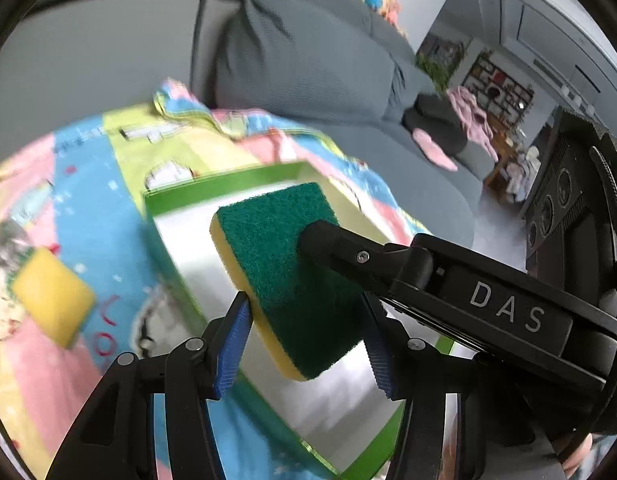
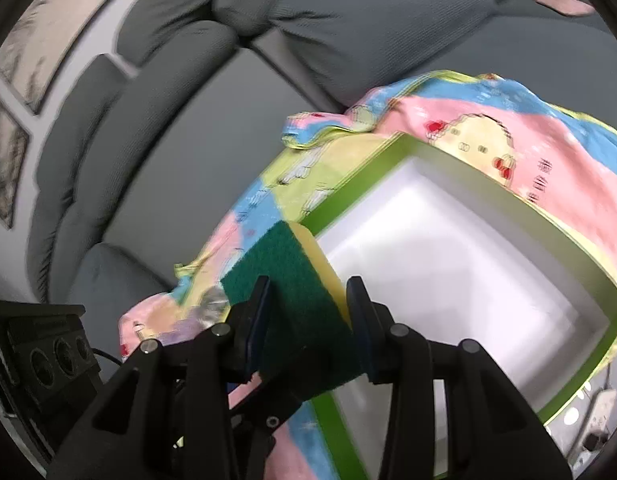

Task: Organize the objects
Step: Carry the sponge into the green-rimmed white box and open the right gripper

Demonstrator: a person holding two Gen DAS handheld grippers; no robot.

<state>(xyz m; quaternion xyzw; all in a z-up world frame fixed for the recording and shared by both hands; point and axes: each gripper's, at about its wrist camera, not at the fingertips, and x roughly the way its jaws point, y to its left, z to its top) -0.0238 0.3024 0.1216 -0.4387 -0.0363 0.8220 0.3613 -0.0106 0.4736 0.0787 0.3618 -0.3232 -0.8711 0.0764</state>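
A sponge (image 1: pixel 268 240) with a dark green scouring face and a yellow body is held in the air over a white box with a green rim (image 1: pixel 228 188). My left gripper (image 1: pixel 304 312) is shut on it across its width, blue pads (image 1: pixel 232 344) against both edges. My right gripper (image 1: pixel 312 240) reaches in from the right, one finger flat on the green face and the other hidden under the sponge. In the right wrist view the right gripper (image 2: pixel 308 284) is shut on the sponge (image 2: pixel 280 256) across its thickness, beside the box's rim (image 2: pixel 468 168). A second, yellow sponge (image 1: pixel 52 296) lies on the blanket at left.
The box rests on a pink, blue and yellow patterned blanket (image 1: pixel 92 208) spread over a grey sofa (image 1: pixel 308 60). A black device with three round lenses (image 2: pixel 56 352) is close to the grippers. Pink cloths (image 1: pixel 468 112) lie further along the sofa, and shelves stand beyond.
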